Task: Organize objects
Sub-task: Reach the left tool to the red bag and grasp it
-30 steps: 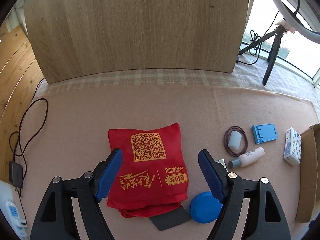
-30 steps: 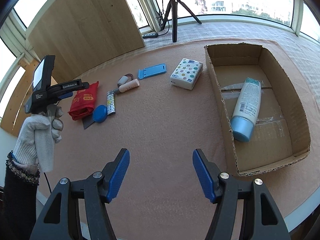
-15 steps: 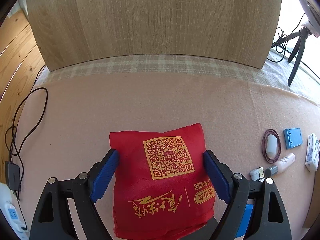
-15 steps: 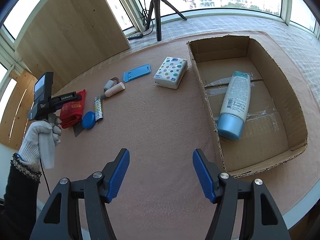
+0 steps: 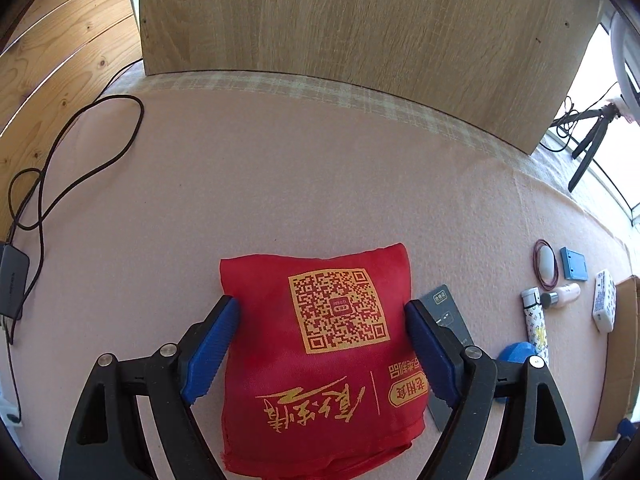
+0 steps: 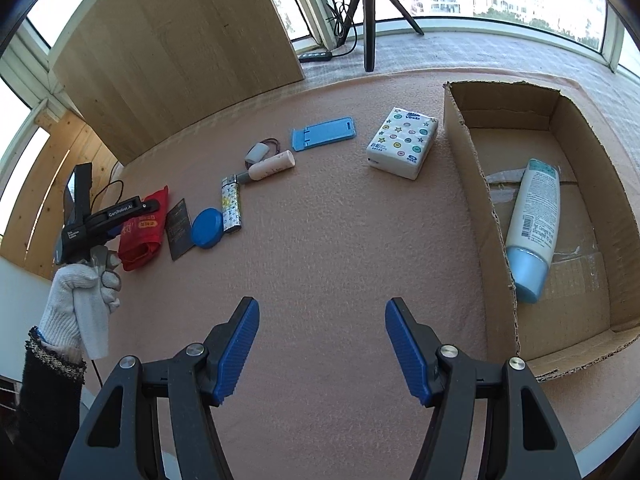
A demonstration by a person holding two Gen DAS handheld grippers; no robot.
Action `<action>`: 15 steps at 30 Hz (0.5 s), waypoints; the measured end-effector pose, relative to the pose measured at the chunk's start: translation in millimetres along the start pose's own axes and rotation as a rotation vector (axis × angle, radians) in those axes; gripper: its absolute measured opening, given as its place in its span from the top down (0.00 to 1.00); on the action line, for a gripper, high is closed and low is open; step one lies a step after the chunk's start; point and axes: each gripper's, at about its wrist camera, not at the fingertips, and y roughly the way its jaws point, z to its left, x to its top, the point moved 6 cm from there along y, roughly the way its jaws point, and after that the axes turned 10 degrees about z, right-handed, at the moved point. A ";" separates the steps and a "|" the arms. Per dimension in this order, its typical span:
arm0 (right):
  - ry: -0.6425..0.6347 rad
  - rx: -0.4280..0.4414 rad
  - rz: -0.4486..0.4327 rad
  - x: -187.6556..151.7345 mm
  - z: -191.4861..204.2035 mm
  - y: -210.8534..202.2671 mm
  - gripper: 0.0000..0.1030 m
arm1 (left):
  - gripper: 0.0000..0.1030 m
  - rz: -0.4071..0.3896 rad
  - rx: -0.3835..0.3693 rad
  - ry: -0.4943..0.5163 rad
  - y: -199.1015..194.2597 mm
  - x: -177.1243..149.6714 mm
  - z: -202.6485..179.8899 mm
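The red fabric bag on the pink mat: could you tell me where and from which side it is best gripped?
Grip the red bag across its width at mid-body, coming from above along its length. It lies flat and soft, so the side edges should bunch between the jaws. The left gripper already straddles it, open, one pad at each edge. Keep clear of the dark card beside the right edge.

A wooden panel (image 5: 352,40) stands at the far edge of the pink-covered bench (image 5: 280,184); a black cable (image 5: 80,152) loops left, a tripod (image 6: 370,12) behind.
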 end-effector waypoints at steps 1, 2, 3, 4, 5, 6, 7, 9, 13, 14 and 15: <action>-0.006 0.004 0.002 0.4 2.7 1.2 0.40 | 0.16 -0.002 -0.003 -0.002 -2.1 -7.7 0.7; -0.012 0.007 0.004 0.6 5.2 2.6 0.40 | 0.16 -0.002 -0.009 -0.005 -4.1 -16.7 2.3; -0.017 0.009 0.005 0.9 7.2 3.8 0.40 | 0.16 -0.003 -0.011 -0.003 -6.8 -26.2 2.2; -0.021 0.011 0.007 0.9 8.6 4.8 0.40 | 0.16 -0.003 -0.013 0.001 -9.2 -35.3 0.8; -0.024 0.013 0.009 0.8 9.7 6.0 0.40 | 0.16 -0.003 -0.015 0.001 -11.4 -42.7 -0.6; -0.025 0.014 0.011 0.9 10.3 7.2 0.40 | 0.16 -0.002 -0.018 0.001 -13.7 -51.7 -2.5; -0.026 0.015 0.012 0.8 10.6 8.3 0.40 | 0.16 -0.001 -0.020 0.005 -15.9 -60.5 -5.4; -0.028 0.016 0.015 0.8 11.0 10.8 0.40 | 0.16 0.001 -0.021 0.019 -20.1 -76.9 -14.9; -0.033 0.015 0.018 -0.9 11.0 14.2 0.40 | 0.16 0.009 -0.055 0.024 -26.2 -105.9 -33.4; -0.034 0.017 0.019 -1.4 11.4 15.3 0.40 | 0.16 0.010 -0.064 0.025 -27.5 -112.6 -38.7; -0.036 0.018 0.020 -2.0 12.0 16.2 0.40 | 0.17 0.012 -0.074 0.024 -28.7 -119.2 -44.3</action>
